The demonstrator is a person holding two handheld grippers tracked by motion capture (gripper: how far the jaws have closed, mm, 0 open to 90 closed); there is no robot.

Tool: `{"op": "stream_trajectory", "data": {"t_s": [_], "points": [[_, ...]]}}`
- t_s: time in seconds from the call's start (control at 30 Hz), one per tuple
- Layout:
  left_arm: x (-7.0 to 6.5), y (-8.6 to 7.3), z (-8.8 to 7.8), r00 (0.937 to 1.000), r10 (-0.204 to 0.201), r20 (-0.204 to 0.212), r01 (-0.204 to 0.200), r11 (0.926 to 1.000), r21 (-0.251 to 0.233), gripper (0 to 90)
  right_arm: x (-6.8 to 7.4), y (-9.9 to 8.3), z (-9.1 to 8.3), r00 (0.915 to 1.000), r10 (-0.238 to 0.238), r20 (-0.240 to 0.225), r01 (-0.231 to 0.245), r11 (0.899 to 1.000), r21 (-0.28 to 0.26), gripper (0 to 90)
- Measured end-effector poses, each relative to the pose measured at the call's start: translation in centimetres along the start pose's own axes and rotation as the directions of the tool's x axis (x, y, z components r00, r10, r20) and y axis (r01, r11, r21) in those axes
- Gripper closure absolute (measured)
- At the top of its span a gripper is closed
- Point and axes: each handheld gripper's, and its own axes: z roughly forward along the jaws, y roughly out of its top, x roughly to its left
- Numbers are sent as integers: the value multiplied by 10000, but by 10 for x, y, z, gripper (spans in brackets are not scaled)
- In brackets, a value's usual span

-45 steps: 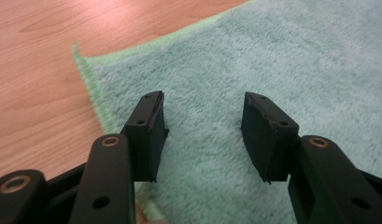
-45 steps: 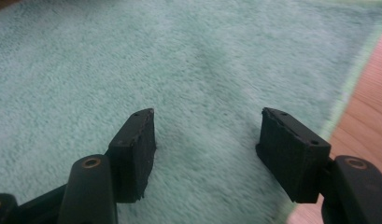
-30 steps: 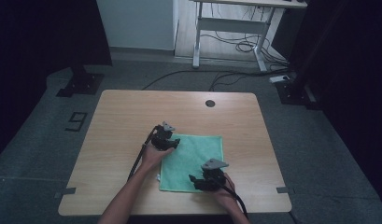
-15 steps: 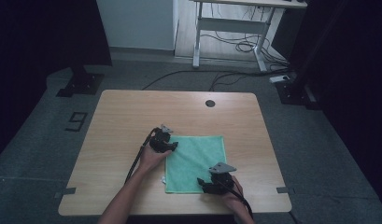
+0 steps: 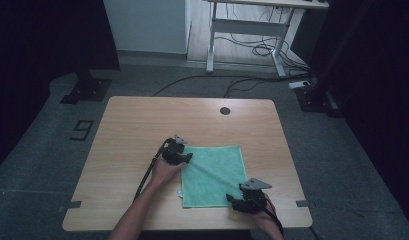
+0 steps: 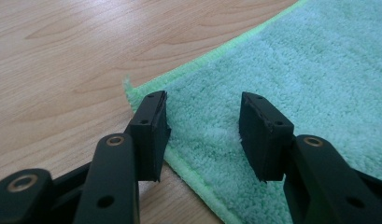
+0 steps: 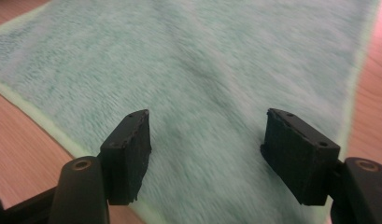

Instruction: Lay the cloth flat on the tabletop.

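A green cloth point(image 5: 212, 170) lies flat on the wooden table point(image 5: 137, 125). My left gripper point(image 5: 188, 158) rests at the cloth's far left corner. In the left gripper view its jaws stand open point(image 6: 202, 121) over that corner of the cloth point(image 6: 310, 65), with one pad near the hem and nothing pinched. My right gripper point(image 5: 234, 202) sits at the cloth's near right corner. In the right gripper view the jaws are open point(image 7: 207, 140) low above the blurred cloth point(image 7: 202, 51), with the hem running under the left pad.
A round dark grommet hole point(image 5: 225, 110) sits near the table's far edge. Behind the table stand a white desk frame point(image 5: 247, 35) and loose cables point(image 5: 252, 50) on the floor. A black stand base point(image 5: 87, 87) is at the far left.
My right gripper has slid to the right and nearer along the cloth's front edge, toward its near right corner. The left gripper and the cloth have stayed put.
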Motion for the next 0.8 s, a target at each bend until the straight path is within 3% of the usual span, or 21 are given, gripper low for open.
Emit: {"op": "stream_trajectory", "data": {"t_s": [0.1,0.23,0.37,0.63,0.8], "points": [[0,0,0,10000,-20,15,20,10000,7,523,-5,-4,-7,9994,355,39,-355,9994,5,305],[0,0,0,9999,116,-109,-117,9999,-95,522,-1,0,-11,9991,418,61,-417,9987,-279,300],[2,5,-11,9997,-223,134,231,9976,-652,521,21,17,-14,9988,-144,-476,105,9966,-818,302],[9,13,-30,9989,-386,275,407,9959,-806,505,45,36,-5,9916,-594,-1148,446,9908,-1275,311],[15,13,-38,9991,-401,113,408,9965,-735,505,59,45,6,9846,-871,-1518,664,9884,-1363,314]]}}
